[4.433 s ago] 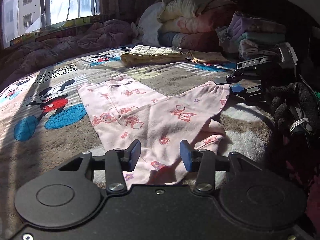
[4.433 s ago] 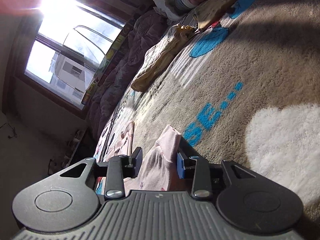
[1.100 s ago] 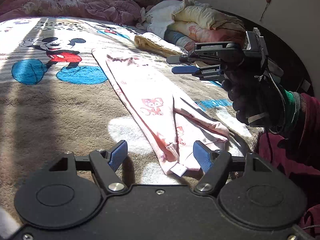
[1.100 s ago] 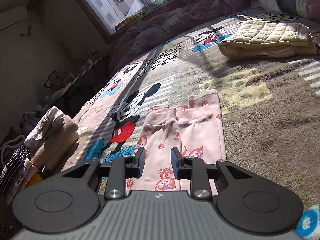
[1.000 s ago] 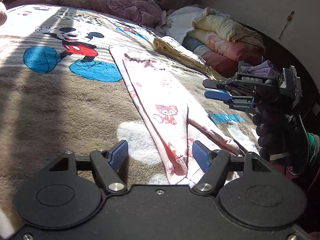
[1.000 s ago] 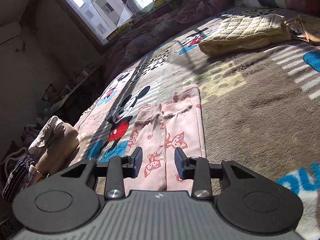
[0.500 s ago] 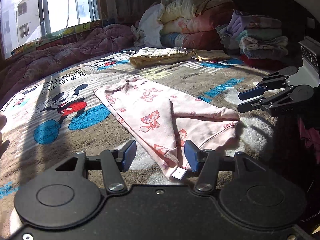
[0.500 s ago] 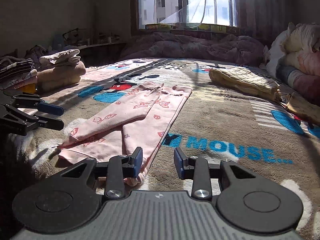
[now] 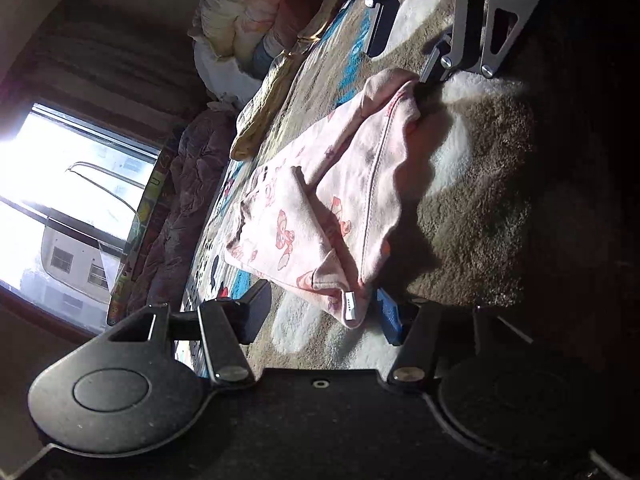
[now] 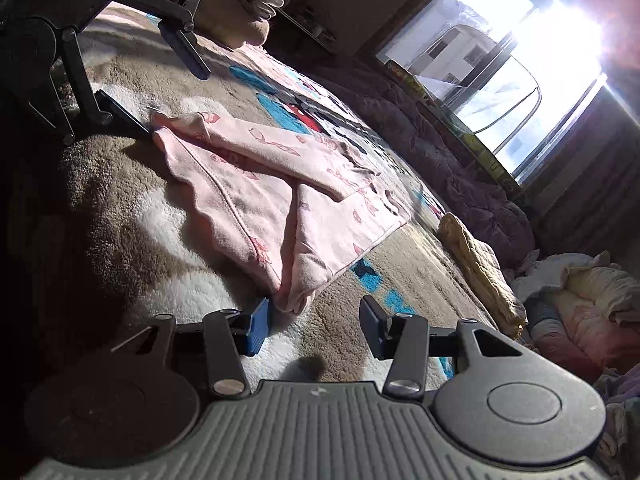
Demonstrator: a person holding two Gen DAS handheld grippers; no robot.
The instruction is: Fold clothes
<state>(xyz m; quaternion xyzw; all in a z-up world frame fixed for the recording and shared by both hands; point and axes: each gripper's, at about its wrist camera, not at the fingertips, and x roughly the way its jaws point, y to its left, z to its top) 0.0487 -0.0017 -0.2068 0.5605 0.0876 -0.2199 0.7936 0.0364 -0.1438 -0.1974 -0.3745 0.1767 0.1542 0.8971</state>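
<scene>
Bed blanket (image 9: pixel 480 184) filled both views, plush, cartoon print, sun from the window (image 10: pixel 500 52). A bedding pile (image 9: pixel 240 20) and a folded yellow quilt (image 10: pixel 476 264) sat at the far side.

Pink pants (image 10: pixel 280 200) lay flat mid-blanket, legs brought together lengthwise, one leg crossing over the other, waistband end nearest both tools. Partly folded; the pictures fit either a half-done fold or one being redone.

Left gripper (image 9: pixel 320 312) was tipped on its side at one waistband corner, fingers wide apart, the corner with the white tag (image 9: pixel 350 306) lying between them, one pad under the cloth edge. Nothing clamped.

Right gripper (image 10: pixel 312 324) was likewise spread wide at the opposite waistband corner, its left pad touching the hem bunch, cloth not pinched.

Handling judgement: thin soft knit, light, limp, no stiffness; it would sag and drape when lifted, and likely cling to the plush pile. The best hold looked like the two waistband corners, pinching all layers at the thicker seam so the fold stays aligned.
</scene>
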